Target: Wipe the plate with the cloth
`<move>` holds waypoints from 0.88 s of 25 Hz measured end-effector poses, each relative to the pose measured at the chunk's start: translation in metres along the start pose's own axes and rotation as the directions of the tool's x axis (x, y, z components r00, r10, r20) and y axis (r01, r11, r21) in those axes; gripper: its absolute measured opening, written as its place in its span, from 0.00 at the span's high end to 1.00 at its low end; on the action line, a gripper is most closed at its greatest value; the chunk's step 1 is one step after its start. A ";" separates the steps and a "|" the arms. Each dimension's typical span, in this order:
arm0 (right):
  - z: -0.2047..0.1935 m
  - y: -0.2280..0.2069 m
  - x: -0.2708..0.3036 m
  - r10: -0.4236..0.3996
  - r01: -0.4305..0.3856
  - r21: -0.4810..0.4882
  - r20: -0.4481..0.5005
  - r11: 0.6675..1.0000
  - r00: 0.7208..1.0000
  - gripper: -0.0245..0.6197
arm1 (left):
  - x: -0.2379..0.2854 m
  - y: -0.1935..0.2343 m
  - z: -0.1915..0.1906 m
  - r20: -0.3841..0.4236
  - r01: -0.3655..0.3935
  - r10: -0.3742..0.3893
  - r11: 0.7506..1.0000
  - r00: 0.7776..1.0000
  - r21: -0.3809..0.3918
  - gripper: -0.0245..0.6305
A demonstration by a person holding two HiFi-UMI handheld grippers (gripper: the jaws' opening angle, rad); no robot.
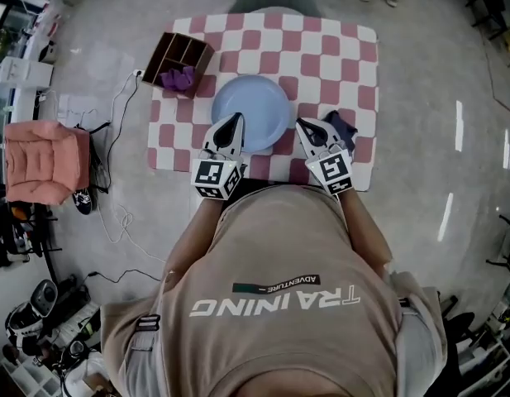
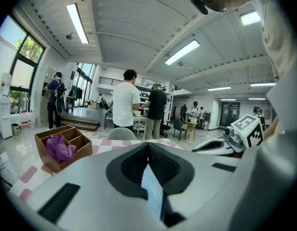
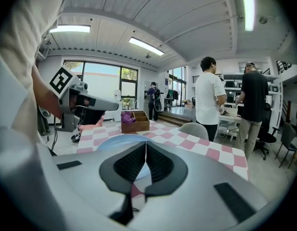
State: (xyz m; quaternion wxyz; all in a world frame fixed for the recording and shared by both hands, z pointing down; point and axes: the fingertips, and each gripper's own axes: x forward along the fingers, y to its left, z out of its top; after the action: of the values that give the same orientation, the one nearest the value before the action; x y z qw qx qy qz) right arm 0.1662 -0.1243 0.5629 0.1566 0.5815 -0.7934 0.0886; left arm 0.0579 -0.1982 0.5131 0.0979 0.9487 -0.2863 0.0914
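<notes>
Both claws pressed together, empty; dark cloth (image 1: 345,127) lies just rt of rt claw (image 1: 304,126), so rt's nearer than L claw (image 1: 235,121) at plate (image 1: 253,102) rim.

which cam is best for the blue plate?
Head view: the whole plate shows from above, round outline clear, on the checked tablecloth. The right gripper view shows it low and foreshortened, partly behind the jaws. The left gripper view gives only a pale blue sliver in the gap between its jaws, likely the plate.
</notes>
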 end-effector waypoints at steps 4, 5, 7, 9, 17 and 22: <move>-0.006 0.004 -0.007 -0.039 0.040 0.023 -0.025 0.999 0.999 0.93 | 0.002 -0.004 0.002 -0.008 0.052 -0.052 0.999 0.999 0.015 0.94; -0.006 0.004 -0.009 -0.050 0.051 0.030 -0.026 0.998 0.998 0.93 | 0.002 -0.004 0.003 -0.008 0.060 -0.060 0.998 0.998 0.021 0.94; -0.007 0.003 -0.015 -0.076 0.077 0.040 -0.030 0.996 0.997 0.93 | 0.001 -0.002 0.006 -0.008 0.071 -0.071 0.997 0.997 0.024 0.94; -0.011 -0.005 -0.021 -0.117 0.118 0.048 -0.039 0.992 0.992 0.93 | 0.002 0.001 0.008 -0.005 0.081 -0.081 0.996 0.997 0.025 0.94; -0.071 -0.068 -0.074 -0.381 0.404 0.135 -0.167 0.905 0.909 0.93 | 0.001 0.016 0.008 0.002 0.112 -0.112 0.993 0.994 0.031 0.94; -0.098 -0.075 -0.091 -0.421 0.464 0.182 -0.230 0.867 0.877 0.93 | 0.006 0.020 0.006 0.003 0.134 -0.134 0.991 0.991 0.024 0.94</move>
State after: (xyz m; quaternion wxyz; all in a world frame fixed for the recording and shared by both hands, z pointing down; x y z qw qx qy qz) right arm 0.2769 -0.0341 0.6195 0.1760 0.7518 -0.6047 0.1952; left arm 0.0524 -0.2191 0.5110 0.0921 0.9671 -0.2209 0.0859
